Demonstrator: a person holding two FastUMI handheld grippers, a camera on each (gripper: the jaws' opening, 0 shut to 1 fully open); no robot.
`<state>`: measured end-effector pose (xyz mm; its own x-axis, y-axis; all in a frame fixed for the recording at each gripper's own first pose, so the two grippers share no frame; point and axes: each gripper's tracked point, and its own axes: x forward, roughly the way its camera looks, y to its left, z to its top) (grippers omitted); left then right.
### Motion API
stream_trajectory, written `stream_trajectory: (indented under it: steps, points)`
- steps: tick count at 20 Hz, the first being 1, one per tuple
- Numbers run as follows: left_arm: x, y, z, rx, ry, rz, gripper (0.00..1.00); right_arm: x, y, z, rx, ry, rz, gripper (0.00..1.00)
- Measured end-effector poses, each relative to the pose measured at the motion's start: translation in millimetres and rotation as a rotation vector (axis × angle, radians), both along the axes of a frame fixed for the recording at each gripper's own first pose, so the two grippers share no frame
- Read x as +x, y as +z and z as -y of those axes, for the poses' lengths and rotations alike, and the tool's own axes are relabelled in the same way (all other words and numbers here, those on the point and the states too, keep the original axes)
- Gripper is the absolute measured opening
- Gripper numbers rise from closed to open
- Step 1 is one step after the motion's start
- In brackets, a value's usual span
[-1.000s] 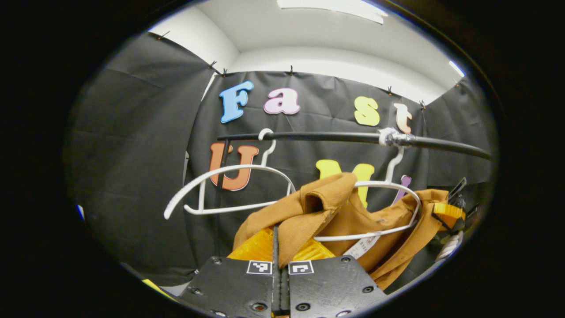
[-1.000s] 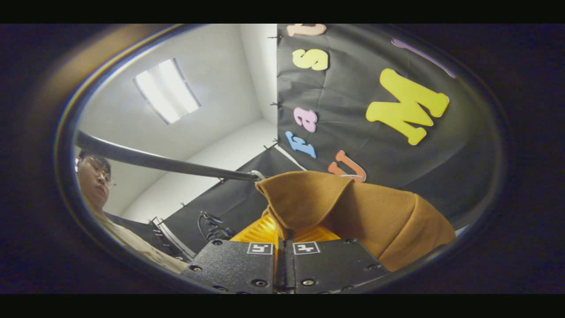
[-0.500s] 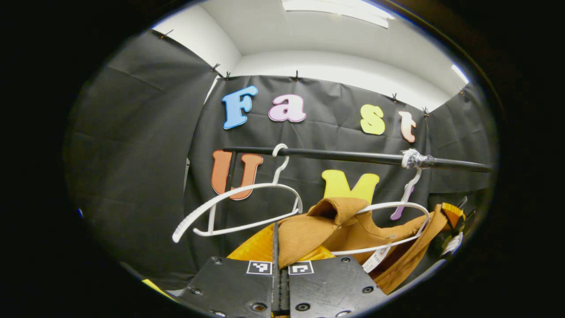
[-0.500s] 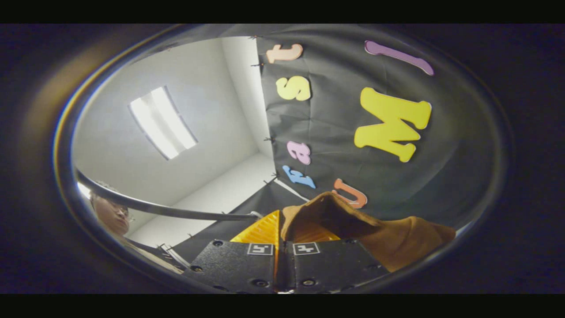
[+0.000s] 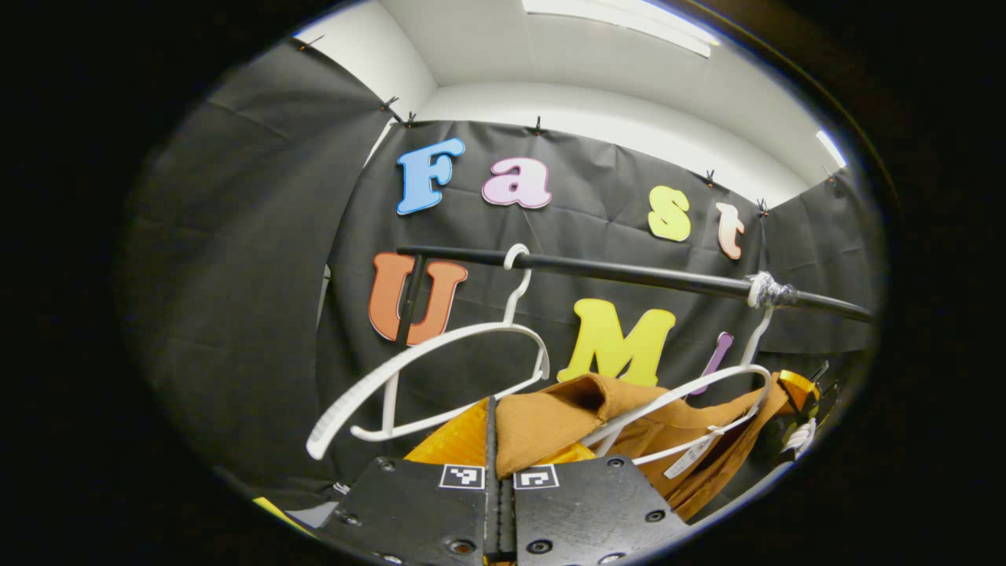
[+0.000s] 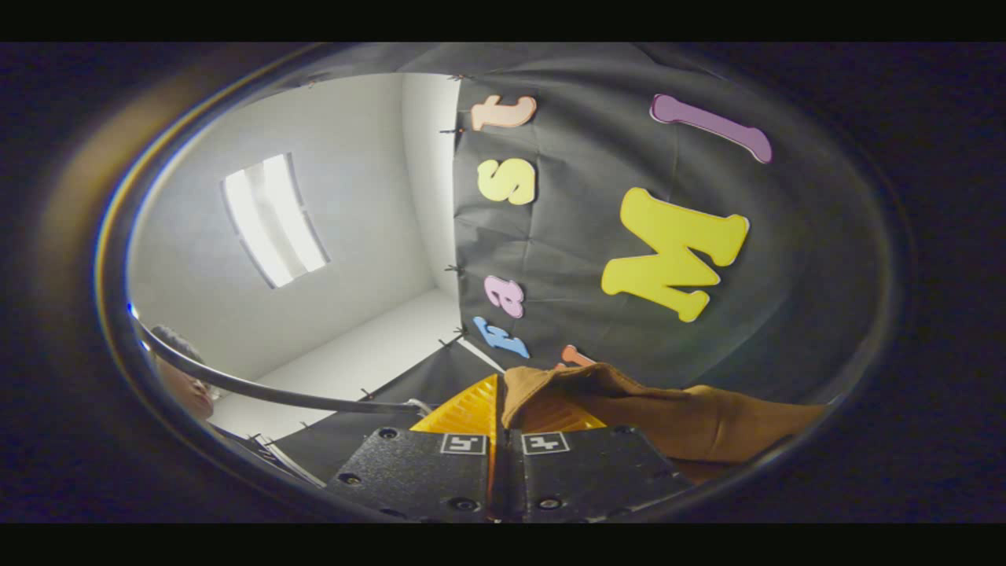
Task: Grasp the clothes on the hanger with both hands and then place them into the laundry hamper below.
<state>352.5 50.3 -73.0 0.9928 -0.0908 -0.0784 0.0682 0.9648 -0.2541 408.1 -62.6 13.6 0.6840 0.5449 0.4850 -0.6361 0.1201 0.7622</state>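
The left gripper (image 5: 497, 440) is clamped on a fold of the brown cloth garment (image 5: 550, 420); the right gripper (image 6: 500, 417) pinches it likewise, apparently. Beyond, it drapes the white plastic hanger (image 5: 692, 393) hooked over the black metal rail (image 5: 629, 273).

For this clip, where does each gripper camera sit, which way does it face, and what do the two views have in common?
Left gripper view: rides on the left gripper, tilted up toward the rail and two white hangers; its own fingers pinch the brown garment.
Right gripper view: rides on the right gripper, rolled sideways and pointing up at the ceiling light; its fingers pinch the same garment; part of the person's head shows.
Shared: the garment, the rail, the booth wall.
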Motion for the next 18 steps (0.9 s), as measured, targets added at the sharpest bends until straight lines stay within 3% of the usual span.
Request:
stream_trajectory:
  steps: [4, 5, 6, 7, 9, 12, 14, 17, 18]
  points:
    - [-8.1, -35.5, 12.6, -0.057, -0.032, -0.045, 0.04, 0.6, -9.8, 0.4, 0.033, 0.024, -0.03, 0.02]
    - [-8.9, -38.4, 12.9, -0.085, -0.036, -0.041, 0.0, -1.0, -3.3, 5.8, 0.066, 0.029, -0.018, 0.03]
    - [-10.0, -39.9, 13.9, -0.112, -0.037, -0.046, 0.04, 0.4, -1.5, 12.5, 0.088, 0.031, -0.022, 0.03]
    - [-6.9, -39.8, 13.4, -0.129, -0.033, -0.045, 0.0, 7.4, -6.8, 16.5, 0.079, 0.02, -0.045, 0.03]
    - [-2.6, -41.7, 10.9, -0.145, -0.035, -0.049, 0.04, 14.2, -24.5, 19.2, 0.034, -0.001, -0.087, 0.02]
    - [0.8, -47.2, 9.9, -0.17, -0.039, -0.063, 0.0, 20.0, -34.4, 24.1, 0.003, -0.042, -0.123, 0.03]
    - [1.9, -53.9, 13.7, -0.191, -0.044, -0.082, 0.0, 28.0, -50.4, 24.1, 0.009, -0.035, -0.192, 0.03]
    - [-3.1, -73.0, 8.4, -0.181, -0.032, -0.121, 0.05, 25.5, -78.1, 8.5, -0.086, -0.027, -0.235, 0.02]
    - [-6.8, -79.7, 6.4, -0.18, -0.024, -0.134, 0.0, 23.0, -82.7, 4.8, -0.097, -0.014, -0.246, 0.02]
